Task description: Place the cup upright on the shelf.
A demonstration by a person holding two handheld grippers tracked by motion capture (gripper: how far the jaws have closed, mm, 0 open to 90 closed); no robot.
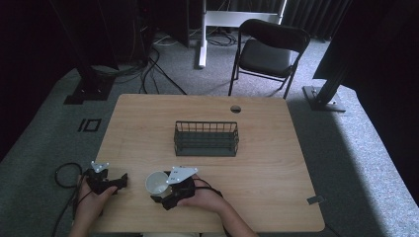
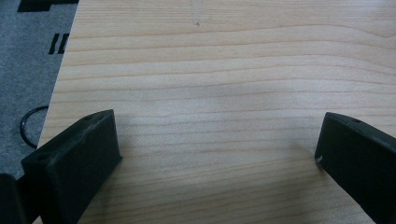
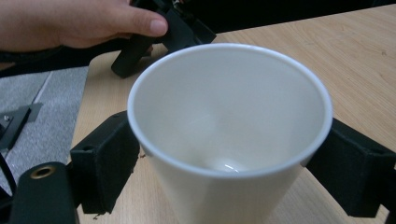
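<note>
Dim, soft-focus frames, dark surroundings

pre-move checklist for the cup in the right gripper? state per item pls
1. White cup between the right gripper jaws: ok.
2. Jaws firmly clamped on cup: cannot tell.
3. Cup upright, mouth up: ok.
4. Cup empty: ok, nothing seen inside.
5. Left gripper open, holding nothing: ok.
6. Wire basket upright on table, path from cup unobstructed: ok.

White cup's (image 3: 229, 135) base cut off below; its near wall hidden behind right gripper (image 1: 159, 193).
</note>
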